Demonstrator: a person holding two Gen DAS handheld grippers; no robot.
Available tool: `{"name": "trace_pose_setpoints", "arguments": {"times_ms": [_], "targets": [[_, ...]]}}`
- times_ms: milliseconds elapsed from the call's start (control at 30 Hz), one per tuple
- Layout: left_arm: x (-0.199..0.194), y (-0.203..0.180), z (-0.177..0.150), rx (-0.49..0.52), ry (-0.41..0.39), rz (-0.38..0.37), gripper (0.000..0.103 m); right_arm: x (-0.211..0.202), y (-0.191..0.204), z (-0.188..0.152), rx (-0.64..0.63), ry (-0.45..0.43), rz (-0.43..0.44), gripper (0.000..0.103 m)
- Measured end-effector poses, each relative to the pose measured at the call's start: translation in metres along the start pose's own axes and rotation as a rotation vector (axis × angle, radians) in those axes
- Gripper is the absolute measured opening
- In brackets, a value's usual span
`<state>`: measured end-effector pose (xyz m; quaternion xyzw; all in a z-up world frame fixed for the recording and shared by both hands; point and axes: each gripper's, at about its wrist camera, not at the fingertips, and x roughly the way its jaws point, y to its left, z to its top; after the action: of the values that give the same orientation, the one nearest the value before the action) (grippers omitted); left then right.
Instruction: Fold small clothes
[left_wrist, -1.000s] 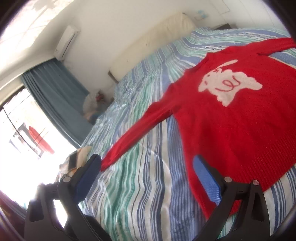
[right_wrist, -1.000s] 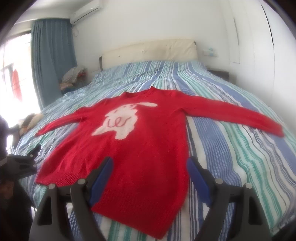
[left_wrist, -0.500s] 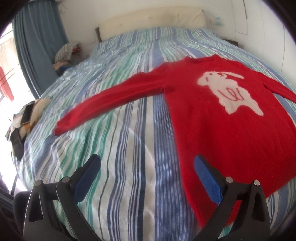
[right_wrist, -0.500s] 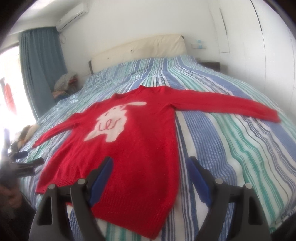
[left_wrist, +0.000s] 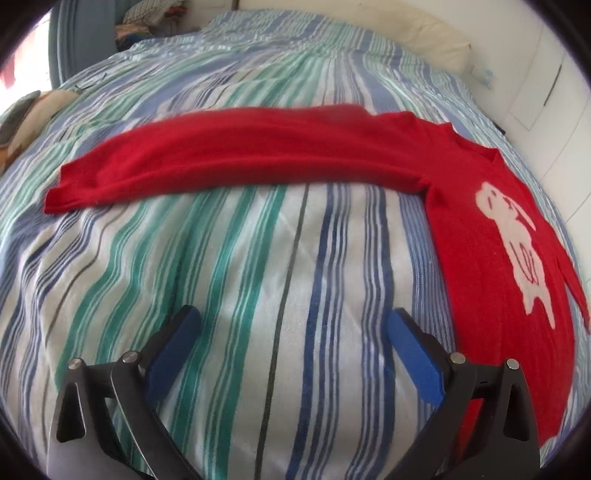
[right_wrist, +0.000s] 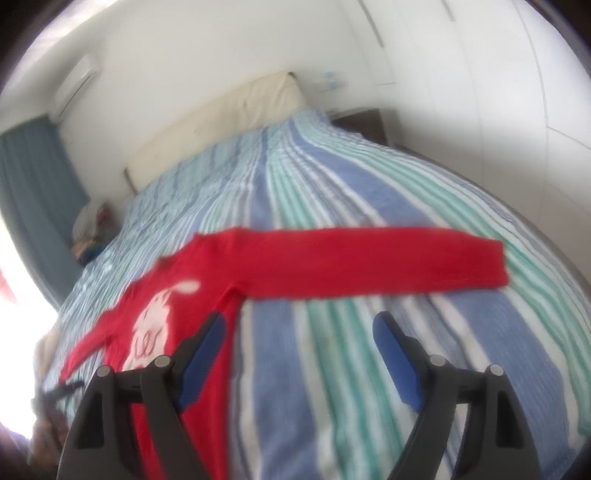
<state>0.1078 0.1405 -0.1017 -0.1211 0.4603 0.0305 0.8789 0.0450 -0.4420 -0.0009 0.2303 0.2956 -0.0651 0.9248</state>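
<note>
A red sweater (left_wrist: 491, 258) with a white animal figure lies flat on the striped bed, sleeves spread out. In the left wrist view its left sleeve (left_wrist: 221, 155) stretches across in front of my left gripper (left_wrist: 291, 325), which is open and empty above the bare bedspread. In the right wrist view, which is blurred, the sweater (right_wrist: 162, 325) lies at the left and its right sleeve (right_wrist: 369, 266) runs to the right. My right gripper (right_wrist: 299, 328) is open and empty, just short of that sleeve.
The bed (left_wrist: 258, 258) has a blue, green and white striped cover and a cream headboard (right_wrist: 221, 122). White wardrobe doors (right_wrist: 480, 92) stand at the right. A blue curtain (right_wrist: 33, 206) and a pile of clothes (left_wrist: 155, 14) are at the left.
Both grippers have swung outward from the sweater's hem: the left now faces the left sleeve, the right now faces the right sleeve. Both stay open. The sweater has not moved.
</note>
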Motion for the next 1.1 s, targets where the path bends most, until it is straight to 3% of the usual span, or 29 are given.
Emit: {"name": "trace_pose_setpoints", "arguments": {"times_ms": [67, 167, 267, 367, 433, 500, 567, 667, 833, 967, 1100], "targets": [[-0.006, -0.001, -0.004, -0.001, -0.027, -0.013, 0.102, 0.015, -0.061, 0.020, 0.213, 0.028, -0.044, 0.081], [-0.002, -0.004, -0.007, 0.021, -0.005, 0.003, 0.102, 0.043, -0.130, 0.018, 0.532, 0.103, 0.045, 0.080], [0.005, -0.011, -0.009, 0.068, 0.016, 0.065, 0.102, 0.064, -0.151, 0.014, 0.671, 0.104, 0.110, 0.077], [0.005, -0.022, -0.016, 0.134, -0.005, 0.124, 0.103, 0.072, -0.154, 0.019, 0.730, 0.011, 0.115, 0.074], [0.006, -0.024, -0.018, 0.151, -0.020, 0.141, 0.103, 0.086, -0.152, 0.026, 0.696, 0.012, 0.074, 0.054], [0.006, -0.022, -0.017, 0.149, -0.019, 0.136, 0.103, 0.097, -0.148, 0.028, 0.637, 0.068, -0.080, 0.005], [0.006, -0.018, -0.017, 0.135, -0.020, 0.117, 0.103, 0.093, -0.136, 0.035, 0.576, 0.046, -0.162, 0.004], [0.008, -0.017, -0.015, 0.131, -0.020, 0.110, 0.103, 0.071, -0.083, 0.066, 0.394, -0.046, -0.162, 0.004], [0.009, -0.020, -0.015, 0.138, -0.023, 0.122, 0.103, 0.051, 0.072, 0.119, 0.016, -0.111, 0.066, 0.004], [0.008, -0.019, -0.015, 0.135, -0.026, 0.116, 0.103, 0.074, 0.197, 0.115, -0.192, -0.047, 0.259, 0.004], [0.008, -0.019, -0.015, 0.136, -0.028, 0.117, 0.103, 0.118, 0.281, 0.074, -0.283, 0.091, 0.413, 0.007]]}}
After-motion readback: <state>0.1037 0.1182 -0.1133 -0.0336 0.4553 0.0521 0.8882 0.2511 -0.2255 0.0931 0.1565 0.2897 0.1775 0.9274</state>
